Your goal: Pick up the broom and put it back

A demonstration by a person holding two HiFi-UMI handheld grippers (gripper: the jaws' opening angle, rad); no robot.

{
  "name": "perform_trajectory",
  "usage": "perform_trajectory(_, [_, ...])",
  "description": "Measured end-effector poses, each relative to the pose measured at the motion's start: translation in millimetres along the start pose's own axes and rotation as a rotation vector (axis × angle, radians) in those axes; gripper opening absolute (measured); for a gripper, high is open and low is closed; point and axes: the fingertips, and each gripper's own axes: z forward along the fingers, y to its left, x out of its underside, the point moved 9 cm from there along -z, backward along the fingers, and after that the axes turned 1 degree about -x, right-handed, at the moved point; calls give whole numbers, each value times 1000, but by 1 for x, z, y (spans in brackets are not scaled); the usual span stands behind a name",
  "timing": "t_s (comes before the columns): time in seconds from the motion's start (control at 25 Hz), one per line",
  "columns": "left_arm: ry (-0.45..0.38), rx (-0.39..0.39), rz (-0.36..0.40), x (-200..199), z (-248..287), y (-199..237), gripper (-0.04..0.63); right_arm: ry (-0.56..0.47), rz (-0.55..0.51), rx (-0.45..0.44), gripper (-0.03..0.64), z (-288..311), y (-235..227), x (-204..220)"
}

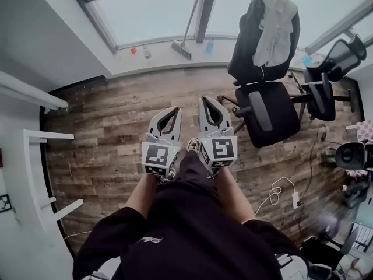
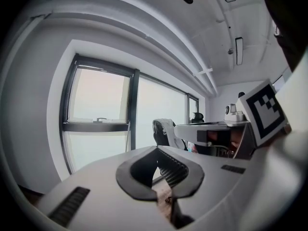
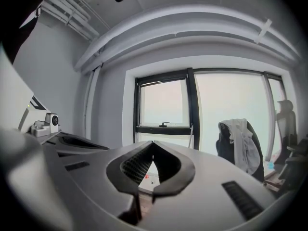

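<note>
The broom [image 1: 182,49] leans against the window at the far side of the room, with its pale bristle head on the sill ledge and its thin handle slanting up the black frame. In the right gripper view the broom handle [image 3: 191,134] shows as a thin pale stick by the window post. My left gripper [image 1: 173,110] and right gripper [image 1: 204,100] are side by side over the wooden floor, well short of the broom and pointing toward it. Both are shut and hold nothing. Their tips meet in the left gripper view [image 2: 156,148] and the right gripper view [image 3: 153,143].
A black office chair [image 1: 265,101] draped with a pale cloth [image 1: 274,25] stands right of the broom, with a second chair [image 1: 326,80] beyond it. White cables [image 1: 278,191] lie on the floor at right. A white shelf frame [image 1: 41,156] stands at left. Small items [image 1: 140,51] sit on the sill.
</note>
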Motion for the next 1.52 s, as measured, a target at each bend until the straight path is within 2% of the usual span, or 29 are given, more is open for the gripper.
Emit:
perform_trajectory(0.28, [54,-11,19,-19,74,16,1,-2,51,22,21,58,-69,-9])
perform_trajectory(0.48, [80,-51,-11,-15,112,28,0,3,54,16,21,84,-102,-8])
perform_trajectory(0.72, [86,-60,-5,-23,162,57,0,49,64,27,21,124,-129,3])
perform_trajectory(0.96, [88,-33,-28,-20,233,110,0,112,20,27,21,204,-140,14])
perform_trajectory(1.16, [110,-13,-53,-23,299,177,0,177,15,39,21,292,-154,19])
perform_trajectory(1.52, [164,52,-45,-28,401,285,0,268,60,109,21,428,-169,41])
